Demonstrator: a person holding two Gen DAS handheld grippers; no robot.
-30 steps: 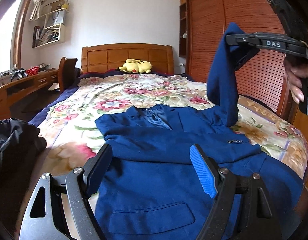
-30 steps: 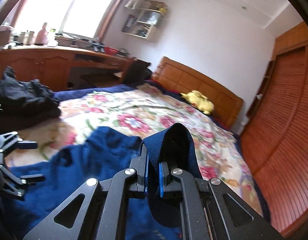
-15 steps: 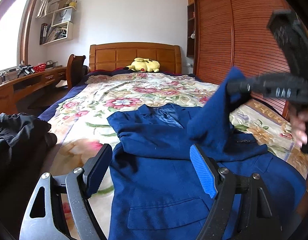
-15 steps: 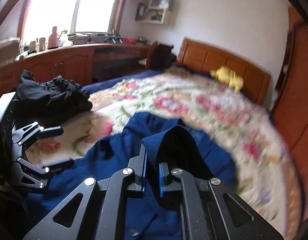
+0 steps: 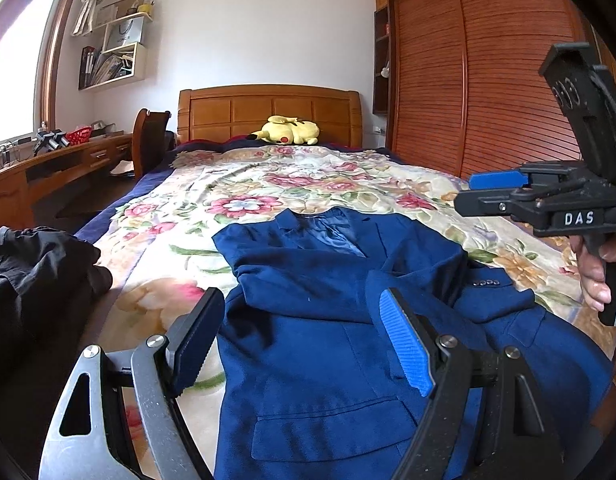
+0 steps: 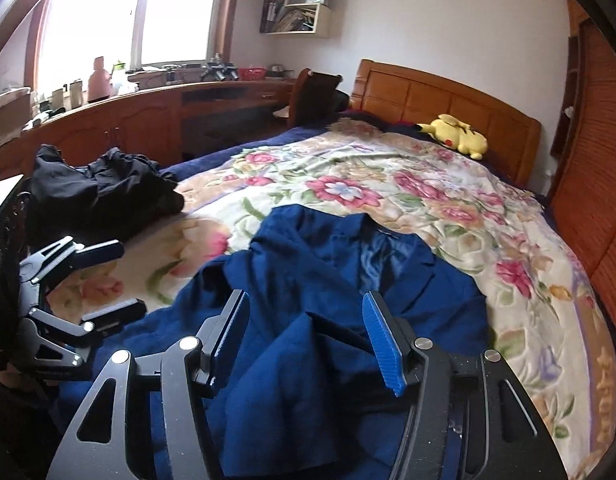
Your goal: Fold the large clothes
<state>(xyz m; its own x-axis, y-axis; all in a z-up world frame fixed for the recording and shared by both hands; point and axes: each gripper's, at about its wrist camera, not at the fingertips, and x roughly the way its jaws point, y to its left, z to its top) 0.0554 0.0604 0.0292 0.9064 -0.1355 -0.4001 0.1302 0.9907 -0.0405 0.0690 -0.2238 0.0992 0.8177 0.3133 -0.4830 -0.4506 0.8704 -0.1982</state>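
Sleeve dropped across a blue jacket on the bed

The right gripper [image 6: 306, 334] is hovering low with its jaws just opening, nothing pinched between them now; the sleeve [image 6: 276, 364] is lying loose under and between the pads, folded over the jacket [image 5: 319, 332] front. The left gripper [image 5: 296, 340] is waiting wide and empty above the jacket's lower front, at 6 o'clock in its own view. The jacket is lying face up on the floral bedspread [image 5: 244, 192], collar toward 12 o'clock, the headboard end. A black heap of clothes [image 6: 100, 188] is sitting at 9 o'clock, well apart. The cloth looks soft but thick and fairly heavy, likely draping and sliding rather than holding a crease; a pinch at the hem corners or shoulder seams would probably carry it best.
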